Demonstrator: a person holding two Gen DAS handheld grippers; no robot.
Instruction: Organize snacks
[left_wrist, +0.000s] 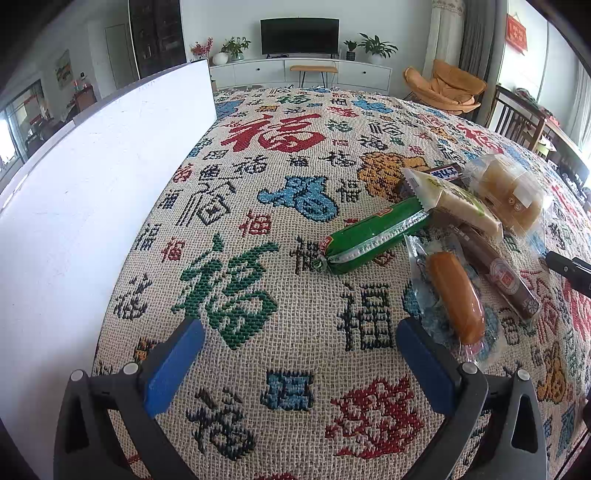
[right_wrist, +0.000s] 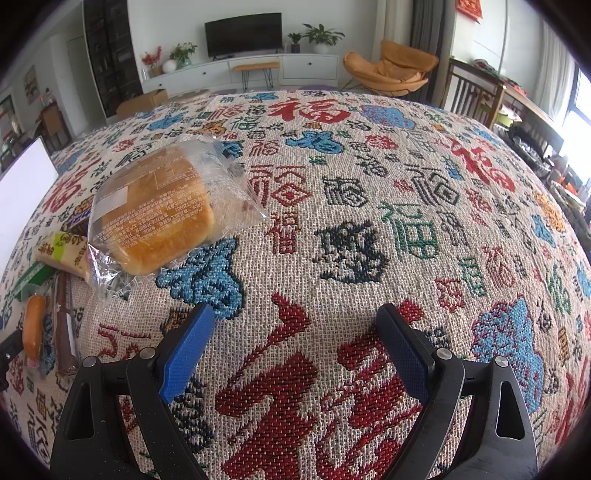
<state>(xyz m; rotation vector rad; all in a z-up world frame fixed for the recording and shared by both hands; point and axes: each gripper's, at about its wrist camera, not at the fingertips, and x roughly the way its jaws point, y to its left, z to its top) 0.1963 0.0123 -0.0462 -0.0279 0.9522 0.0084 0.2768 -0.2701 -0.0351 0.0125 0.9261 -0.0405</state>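
A pile of wrapped snacks lies on the patterned cloth. In the left wrist view I see a green sausage stick (left_wrist: 373, 234), an orange sausage in clear wrap (left_wrist: 456, 297), a brown bar (left_wrist: 498, 273), a white-green packet (left_wrist: 452, 199), a dark candy bar (left_wrist: 445, 172) and a bagged bread (left_wrist: 508, 192). My left gripper (left_wrist: 299, 365) is open and empty, just left of the orange sausage. In the right wrist view the bagged bread (right_wrist: 159, 218) lies up and left of my right gripper (right_wrist: 295, 347), which is open and empty over bare cloth.
A white box wall (left_wrist: 92, 192) stands along the left side of the cloth. The other gripper's black tip (left_wrist: 569, 271) shows at the right edge. A TV cabinet (left_wrist: 299, 72), an orange chair (left_wrist: 447, 86) and wooden chairs (left_wrist: 517, 118) stand beyond the table.
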